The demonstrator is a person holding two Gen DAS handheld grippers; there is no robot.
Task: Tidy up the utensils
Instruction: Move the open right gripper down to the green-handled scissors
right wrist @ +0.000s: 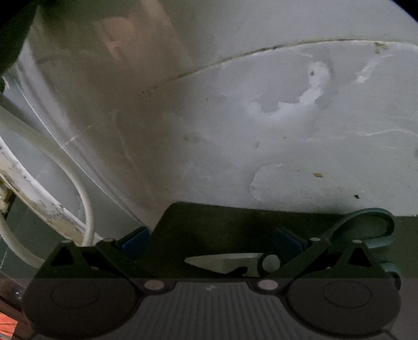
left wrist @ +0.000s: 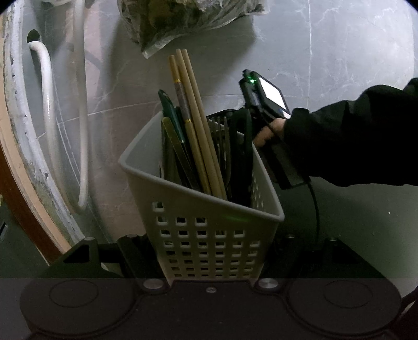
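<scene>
1. Two white hoses (left wrist: 47,104) curve along the left of the marbled grey counter (left wrist: 339,47), beside a chipped white frame; a clear plastic bag of dark greens (left wrist: 183,21) lies at the back, well apart from the holder.
2. Nothing stands between the left gripper (left wrist: 209,261) and the holder; the right gripper (left wrist: 250,104), held by a hand (left wrist: 269,130) in a black sleeve (left wrist: 352,136), reaches in from the right and touches or overlaps the holder's far right corner.
3. One grey perforated utensil holder (left wrist: 214,235) stands upright in the middle of the left wrist view. Its near wall sits between the left gripper's fingers.
4. Inside it, three pale wooden chopsticks (left wrist: 198,125) lean up and to the left, one with gold bands. Dark green handles (left wrist: 169,112) stand to their left, and black utensils, a slotted one (left wrist: 222,136) among them, fill the right side.
5. The left gripper's fingers are closed in on the holder, gripping its lower wall.
6. In the right wrist view, the right gripper (right wrist: 211,240) has its blue-padded fingers (right wrist: 135,240) set well apart, with nothing pressed between them.
7. A dark green flat surface (right wrist: 222,225) lies between those pads, and a green looped handle (right wrist: 371,222) shows beside the right finger; the peeling white wall (right wrist: 261,117) fills the rest.
</scene>
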